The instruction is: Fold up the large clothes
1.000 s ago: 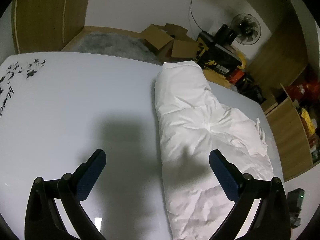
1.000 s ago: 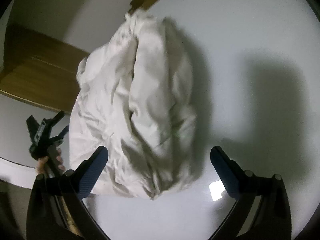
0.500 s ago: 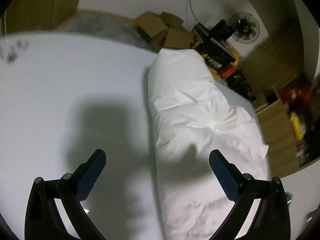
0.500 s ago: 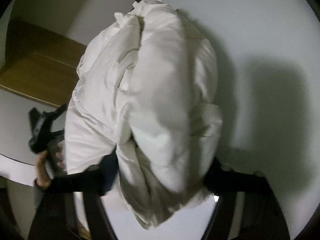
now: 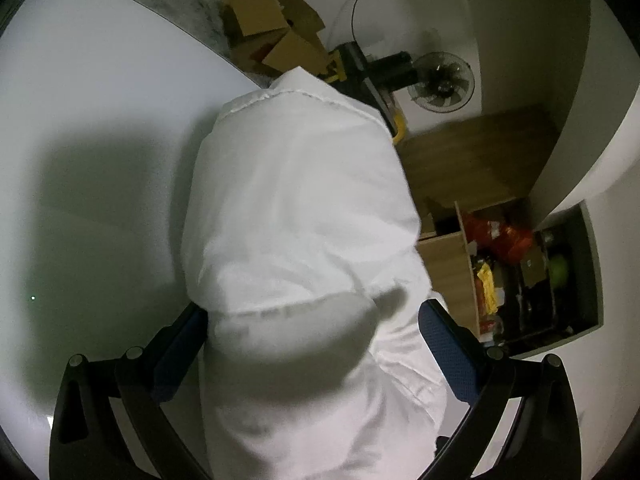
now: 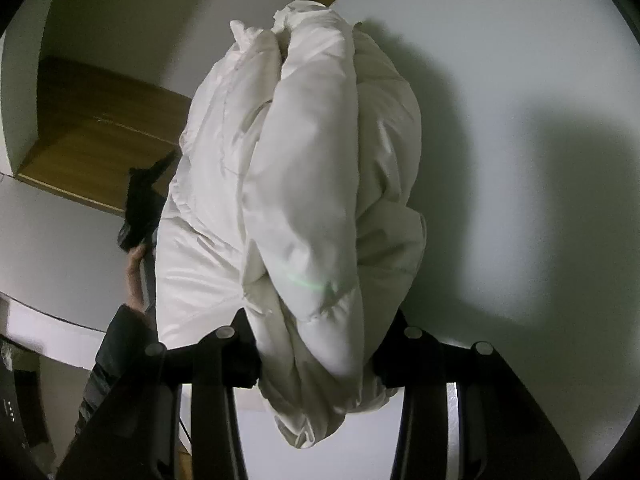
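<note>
A: Where is the puffy white quilted jacket?

B: It lies bundled lengthwise on the smooth white tabletop, near the edge, and it reaches away from both cameras. In the right wrist view the same jacket is rolled into thick folds that stand up off the tabletop.

A: What is the left gripper doing?

B: Its jaws stand wide, with the near end of the jacket between them. The blue pad on one side touches the cloth at its edge; the other blue pad is just beside the cloth. I cannot tell if it presses.

A: And the right gripper?

B: It has closed in on the near end of the bundle. The black fingers press into the cloth on both sides, and a bunch of fabric hangs out below them.

A: Does either camera see the other gripper?

B: Yes. In the right wrist view the person's left hand holds the black tool beside the jacket's far left side.

A: What is around the tabletop?

B: In the left wrist view, brown cardboard boxes lie beyond the far edge, a round black fan stands by the wall, and an open wooden shelf unit with mixed coloured items sits to the right.
</note>
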`<state>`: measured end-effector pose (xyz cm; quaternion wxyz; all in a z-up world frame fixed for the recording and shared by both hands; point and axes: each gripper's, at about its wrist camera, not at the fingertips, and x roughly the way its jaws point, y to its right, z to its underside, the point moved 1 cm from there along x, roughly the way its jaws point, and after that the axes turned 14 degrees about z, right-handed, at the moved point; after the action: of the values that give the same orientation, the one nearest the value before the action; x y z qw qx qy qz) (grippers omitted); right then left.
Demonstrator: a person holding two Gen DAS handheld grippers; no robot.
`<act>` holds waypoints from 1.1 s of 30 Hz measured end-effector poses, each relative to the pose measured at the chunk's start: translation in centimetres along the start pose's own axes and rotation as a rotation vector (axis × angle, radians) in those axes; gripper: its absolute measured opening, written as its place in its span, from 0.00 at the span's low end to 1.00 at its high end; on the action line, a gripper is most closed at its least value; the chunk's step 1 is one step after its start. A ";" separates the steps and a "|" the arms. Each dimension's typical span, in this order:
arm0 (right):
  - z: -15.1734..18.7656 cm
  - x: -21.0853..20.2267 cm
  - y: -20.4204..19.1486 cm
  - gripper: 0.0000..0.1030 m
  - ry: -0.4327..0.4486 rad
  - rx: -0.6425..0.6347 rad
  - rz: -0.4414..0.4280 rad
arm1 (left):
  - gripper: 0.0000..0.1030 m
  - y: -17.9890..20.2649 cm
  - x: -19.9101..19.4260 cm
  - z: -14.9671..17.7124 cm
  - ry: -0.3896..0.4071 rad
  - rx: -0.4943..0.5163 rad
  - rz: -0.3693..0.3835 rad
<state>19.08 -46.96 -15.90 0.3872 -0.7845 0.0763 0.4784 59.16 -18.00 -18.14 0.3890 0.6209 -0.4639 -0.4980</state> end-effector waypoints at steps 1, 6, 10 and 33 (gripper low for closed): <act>0.1 -0.3 0.5 0.41 0.001 0.000 -0.005 | 1.00 -0.1 0.3 -0.1 -0.010 0.000 -0.021; 0.6 -1.0 1.4 0.41 0.012 -0.013 -0.015 | 0.95 0.6 1.7 0.6 -0.061 0.025 -0.131; 0.9 -1.4 1.5 0.37 0.033 -0.024 -0.029 | 0.65 1.7 1.3 1.2 -0.074 0.070 -0.217; 13.6 -7.0 -13.3 0.25 0.071 -0.358 -0.087 | 0.30 13.7 -22.8 11.9 -0.002 0.324 -0.337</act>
<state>12.47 -30.23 -6.41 0.2590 -0.8598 -0.0304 0.4391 43.29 0.03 -1.75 0.1952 0.7433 -0.4279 -0.4757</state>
